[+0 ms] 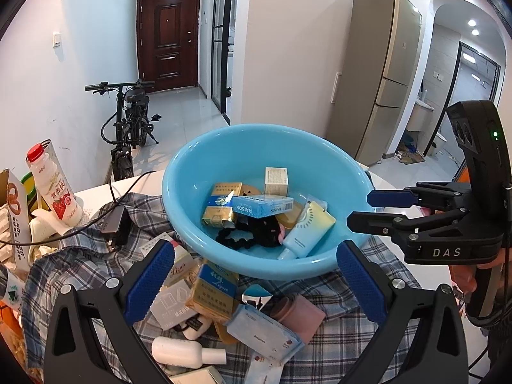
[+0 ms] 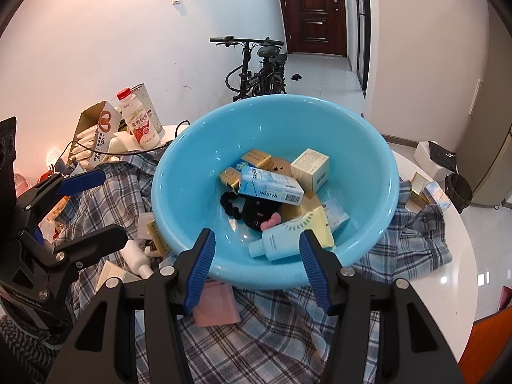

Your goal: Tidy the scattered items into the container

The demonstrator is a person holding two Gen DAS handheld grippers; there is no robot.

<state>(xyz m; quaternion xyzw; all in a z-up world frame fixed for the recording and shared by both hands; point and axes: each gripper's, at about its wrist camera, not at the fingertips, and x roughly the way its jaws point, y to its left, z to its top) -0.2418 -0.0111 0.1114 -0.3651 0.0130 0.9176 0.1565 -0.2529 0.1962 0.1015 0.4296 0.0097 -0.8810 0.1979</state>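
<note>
A light blue plastic basin [image 1: 192, 163] [image 2: 377, 147] stands on a plaid cloth and holds several boxes, a black hair tie and a pale blue tube [image 2: 281, 240]. Loose items lie on the cloth in front of it: a gold and blue box [image 1: 214, 291], a white bottle [image 1: 182, 352], a pink pouch [image 1: 304, 313] [image 2: 217, 304] and a pale blue packet [image 1: 265, 329]. My left gripper [image 1: 252, 272] is open and empty above these loose items. My right gripper [image 2: 256, 256] is open and empty over the basin's near rim.
A yoghurt bottle [image 1: 54, 188], an open carton [image 1: 12, 201], a black charger with cable [image 1: 115, 224] stand at the left. More small boxes [image 2: 428, 192] lie right of the basin. The white round table's edge [image 2: 464, 272] curves at the right. A bicycle [image 1: 128, 121] stands behind.
</note>
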